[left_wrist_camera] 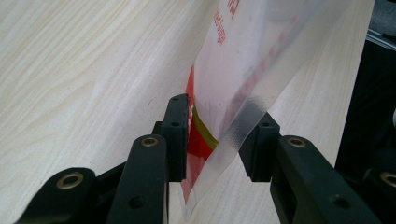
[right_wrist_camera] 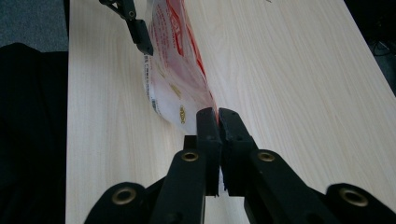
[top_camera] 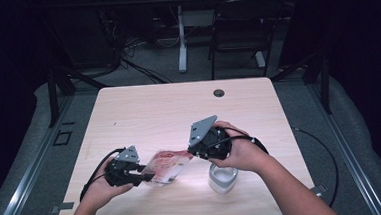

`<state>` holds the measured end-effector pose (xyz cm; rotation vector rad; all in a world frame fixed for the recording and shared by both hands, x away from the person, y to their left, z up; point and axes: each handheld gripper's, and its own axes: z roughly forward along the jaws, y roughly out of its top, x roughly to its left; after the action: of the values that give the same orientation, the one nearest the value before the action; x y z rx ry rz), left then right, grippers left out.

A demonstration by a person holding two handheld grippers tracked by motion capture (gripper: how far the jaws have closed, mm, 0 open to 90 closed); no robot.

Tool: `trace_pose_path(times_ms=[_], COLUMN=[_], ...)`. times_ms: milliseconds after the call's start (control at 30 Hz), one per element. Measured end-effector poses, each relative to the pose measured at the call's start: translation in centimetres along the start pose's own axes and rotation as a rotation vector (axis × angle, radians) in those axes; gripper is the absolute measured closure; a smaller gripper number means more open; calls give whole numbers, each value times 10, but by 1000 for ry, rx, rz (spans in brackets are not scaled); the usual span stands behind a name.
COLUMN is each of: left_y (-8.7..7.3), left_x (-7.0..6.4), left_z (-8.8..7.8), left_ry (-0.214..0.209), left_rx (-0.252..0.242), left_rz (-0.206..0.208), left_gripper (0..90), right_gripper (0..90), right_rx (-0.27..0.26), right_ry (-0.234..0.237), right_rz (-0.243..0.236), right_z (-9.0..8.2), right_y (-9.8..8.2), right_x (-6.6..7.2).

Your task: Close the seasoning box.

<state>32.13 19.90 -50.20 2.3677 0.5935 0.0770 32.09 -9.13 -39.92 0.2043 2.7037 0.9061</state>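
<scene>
A clear plastic bag with red print stretches between my two grippers, low over the wooden table. The right gripper is shut on the bag's thin right edge; in the right gripper view the gripper pinches the film of the bag. The left gripper stands around the bag's left end. In the left gripper view the bag lies loosely in the gap of the gripper, whose jaws stand apart; one pad rests against the red print.
A white cup-like container stands on the table right below my right hand, near the front edge. A round grommet hole is at the table's far side. A chair and desk legs stand beyond the table.
</scene>
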Motion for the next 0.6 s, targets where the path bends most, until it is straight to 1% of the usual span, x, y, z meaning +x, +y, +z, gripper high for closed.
trace_pose_path(times_ms=[33, 67, 100, 133, 167, 400, 433, 467, 533, 567, 600], left_y=[0, -1, -1, -1, -2, -5, -5, -6, -6, -6, -6], left_x=[0, 0, 0, -1, 0, 0, 0, 0, -1, -1, -1], left_z=[0, 0, 0, -1, -1, -3, -3, -3, -3, -3, -3], left_ry=[1, 3, 2, 18, 1, 8, 9, 8, 18, 16, 16], left_rx=[1, 0, 1, 10, 0, 1, 2, -2, 2, 4, 7], left_rz=[3, 3, 1, 3, 0, -3, -2, -2, 3, 4, 7], left_gripper=[670, 670, 670, 671, 673, 677, 680, 684, 698, 707, 715], right_gripper=[879, 878, 873, 868, 865, 874, 879, 884, 895, 900, 900], right_rx=[-2, -13, -6, -8, -16, -25, -29, -28, -35, -30, -33], right_ry=[1, 1, 3, 4, 4, 14, 15, 17, 20, 25, 25], right_rz=[0, 11, 3, 1, 8, 6, 9, 2, 6, -2, 3], right_z=[0, 1, 0, 1, 1, 3, 3, 3, 4, 4, 5], right_y=[0, 0, 1, 2, 2, 8, 8, 9, 10, 12, 12], right_x=[0, 1, 0, 0, 1, 3, 3, 3, 4, 4, 5])
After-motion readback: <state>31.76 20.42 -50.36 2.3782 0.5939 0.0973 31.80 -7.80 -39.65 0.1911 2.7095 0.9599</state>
